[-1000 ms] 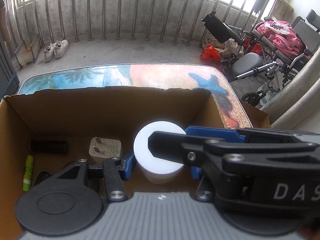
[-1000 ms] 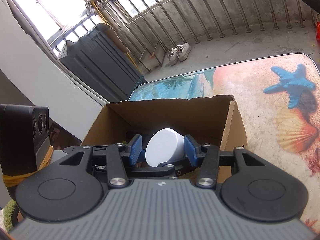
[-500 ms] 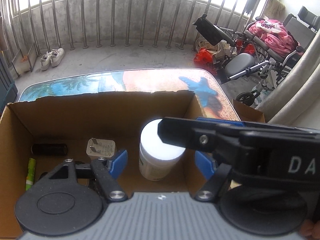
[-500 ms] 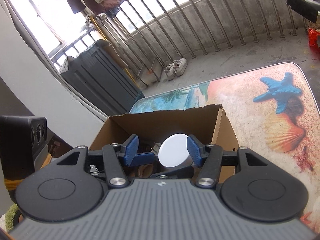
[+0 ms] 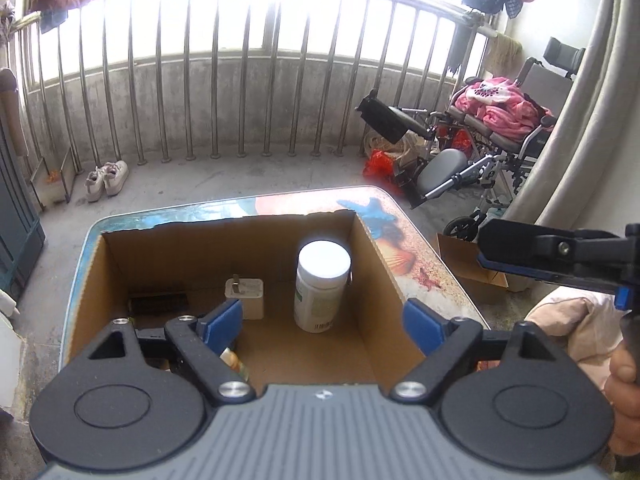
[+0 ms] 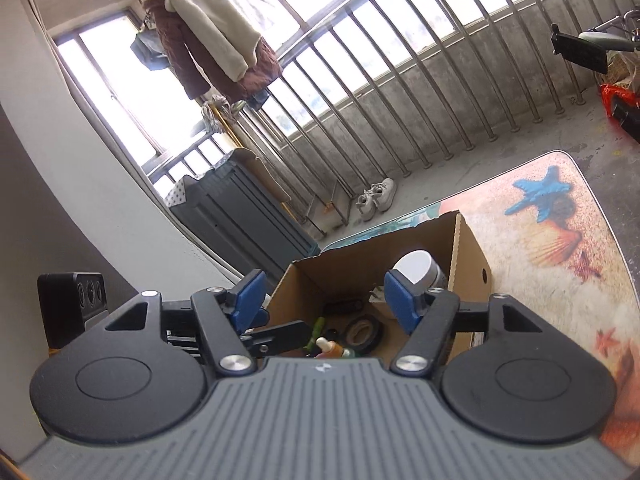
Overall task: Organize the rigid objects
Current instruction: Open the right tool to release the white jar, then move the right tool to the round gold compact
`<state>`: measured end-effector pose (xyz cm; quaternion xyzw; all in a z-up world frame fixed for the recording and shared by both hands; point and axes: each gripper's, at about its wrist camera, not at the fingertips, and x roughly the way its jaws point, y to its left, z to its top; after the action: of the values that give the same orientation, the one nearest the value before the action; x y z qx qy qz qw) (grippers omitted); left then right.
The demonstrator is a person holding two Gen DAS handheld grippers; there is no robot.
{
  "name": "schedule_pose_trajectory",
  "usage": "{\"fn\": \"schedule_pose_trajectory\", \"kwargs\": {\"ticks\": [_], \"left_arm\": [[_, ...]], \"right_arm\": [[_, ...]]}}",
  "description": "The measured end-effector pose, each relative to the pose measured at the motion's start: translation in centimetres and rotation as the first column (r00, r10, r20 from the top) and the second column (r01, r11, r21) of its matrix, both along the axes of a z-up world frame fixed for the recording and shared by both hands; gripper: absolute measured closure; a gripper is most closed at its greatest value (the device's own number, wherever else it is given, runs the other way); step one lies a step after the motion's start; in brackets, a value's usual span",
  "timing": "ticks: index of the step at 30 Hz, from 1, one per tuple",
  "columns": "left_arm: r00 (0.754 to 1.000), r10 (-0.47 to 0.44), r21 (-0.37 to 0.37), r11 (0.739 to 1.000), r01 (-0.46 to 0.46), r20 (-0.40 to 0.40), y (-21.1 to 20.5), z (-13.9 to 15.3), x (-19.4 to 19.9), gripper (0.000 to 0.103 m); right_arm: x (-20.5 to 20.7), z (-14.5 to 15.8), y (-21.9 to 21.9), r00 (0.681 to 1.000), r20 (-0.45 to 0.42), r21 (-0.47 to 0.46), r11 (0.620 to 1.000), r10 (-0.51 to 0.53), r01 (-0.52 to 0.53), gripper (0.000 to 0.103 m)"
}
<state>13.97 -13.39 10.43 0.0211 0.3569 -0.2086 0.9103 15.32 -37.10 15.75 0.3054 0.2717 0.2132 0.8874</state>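
Note:
An open cardboard box stands on the beach-print table. A white-capped bottle stands upright near the box's right wall. A white charger plug sits beside it, along with a black tape roll and small items. My left gripper hangs above the box's near side, its jaws opening and holding nothing. My right gripper is also pulled back, its jaws opening around nothing. One of its fingers shows at the right of the left wrist view.
A wheelchair with a pink blanket stands at the back right, next to a small cardboard box on the floor. White shoes lie by the railing. A grey cabinet stands to the left. A person's hand is at the right edge.
Both grippers have opened, let go of the white bottle and drawn back and up from the box. The bottle now stands upright in the box.

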Motion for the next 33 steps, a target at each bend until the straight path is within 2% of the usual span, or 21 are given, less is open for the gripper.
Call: {"fn": "schedule_pose_trajectory", "kwargs": {"ticks": [3, 6, 11, 14, 18, 22, 26, 33], "left_arm": [[0.999, 0.031, -0.009, 0.999, -0.031, 0.037, 3.4, 0.5, -3.4, 0.01], [0.993, 0.105, -0.01, 0.994, -0.104, 0.058, 6.9, 0.3, -6.3, 0.01], [0.97, 0.24, -0.021, 0.971, -0.239, 0.04, 12.5, -1.7, -9.4, 0.01], [0.954, 0.3, -0.026, 0.954, -0.3, 0.011, 15.1, -3.2, -9.9, 0.01], [0.942, 0.335, -0.036, 0.941, -0.336, -0.036, 17.5, -5.6, -9.7, 0.01], [0.939, 0.339, -0.024, 0.94, -0.341, -0.062, 18.3, -8.0, -8.8, 0.011], [0.94, 0.336, 0.006, 0.942, -0.336, -0.056, 18.0, -10.3, -8.0, 0.012], [0.935, 0.346, 0.033, 0.938, -0.344, -0.083, 17.8, -13.2, -5.6, 0.025]], "right_arm": [[-3.7, 0.0, 0.7, 1.0, 0.014, 0.046, 0.999, 0.003, -0.003, 0.037], [-6.8, -0.5, 2.3, 1.0, 0.017, 0.093, 0.995, 0.022, -0.023, 0.036], [-8.3, -1.8, 7.4, 0.993, -0.028, 0.132, 0.985, 0.112, -0.107, 0.036], [-7.6, -3.0, 11.1, 0.981, -0.085, 0.132, 0.978, 0.174, -0.162, 0.036], [-6.1, -4.8, 15.6, 0.958, -0.16, 0.121, 0.968, 0.238, -0.22, 0.036], [-3.8, -6.7, 19.9, 0.932, -0.233, 0.086, 0.961, 0.277, -0.264, 0.045], [-1.0, -9.3, 23.1, 0.907, -0.306, 0.047, 0.956, 0.29, -0.29, 0.054], [3.4, -12.2, 26.4, 0.879, -0.384, 0.018, 0.954, 0.282, -0.299, 0.065]]}}
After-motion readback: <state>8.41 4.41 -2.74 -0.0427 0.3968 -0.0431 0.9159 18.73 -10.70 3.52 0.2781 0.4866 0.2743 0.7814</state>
